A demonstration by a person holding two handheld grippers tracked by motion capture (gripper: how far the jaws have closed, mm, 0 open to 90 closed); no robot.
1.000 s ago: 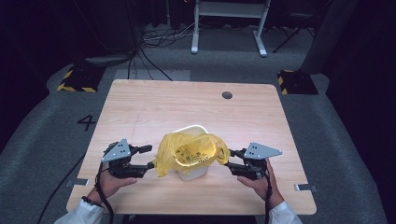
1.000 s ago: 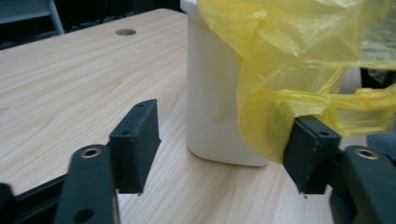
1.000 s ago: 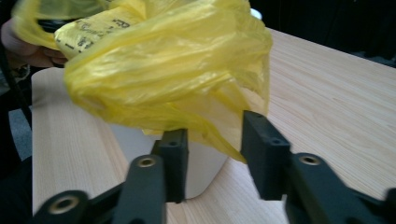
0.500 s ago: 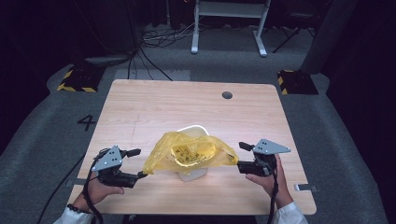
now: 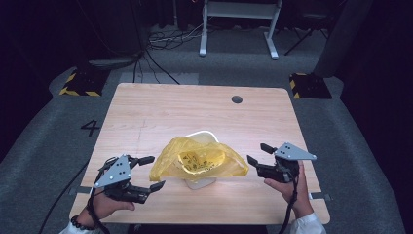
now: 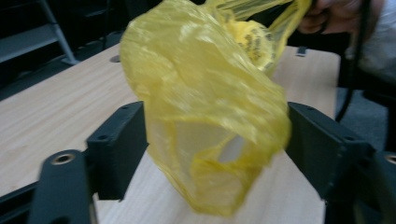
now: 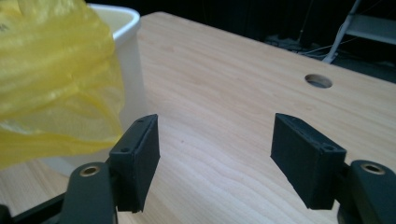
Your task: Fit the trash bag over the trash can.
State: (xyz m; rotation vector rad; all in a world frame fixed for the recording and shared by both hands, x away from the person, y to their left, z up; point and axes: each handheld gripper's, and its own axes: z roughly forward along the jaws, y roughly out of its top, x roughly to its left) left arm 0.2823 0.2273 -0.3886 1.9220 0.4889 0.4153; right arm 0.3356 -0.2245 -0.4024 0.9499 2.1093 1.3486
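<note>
Yellow plastic bag [image 5: 199,161] sits draped into and over a small white bin [image 5: 200,181] near the front middle of the wooden table [image 5: 195,112]; its mouth gapes upward, the loose rim flaring past the bin on both sides. Printed lettering shows on the inside.

Left gripper [image 5: 148,173]: just beside the bag's left edge. In the left gripper view a fold of the bag [image 6: 210,116] hangs between the jaws, which stand wide and have just been opening a little further; the pads do not look pressed on the film, so it reads as released.

Right gripper [image 5: 258,153]: close to the bag's right flap, jaws spread wide, having just been opening, with bare table between them; bag and bin [image 7: 126,70] lie off to one side.

Step in hand, as judged: lining the bin, rim stretched and let go. Next move likely calls for re-pinching the loose rim and pulling it down over the bin's lip without tipping the light bin.
</note>
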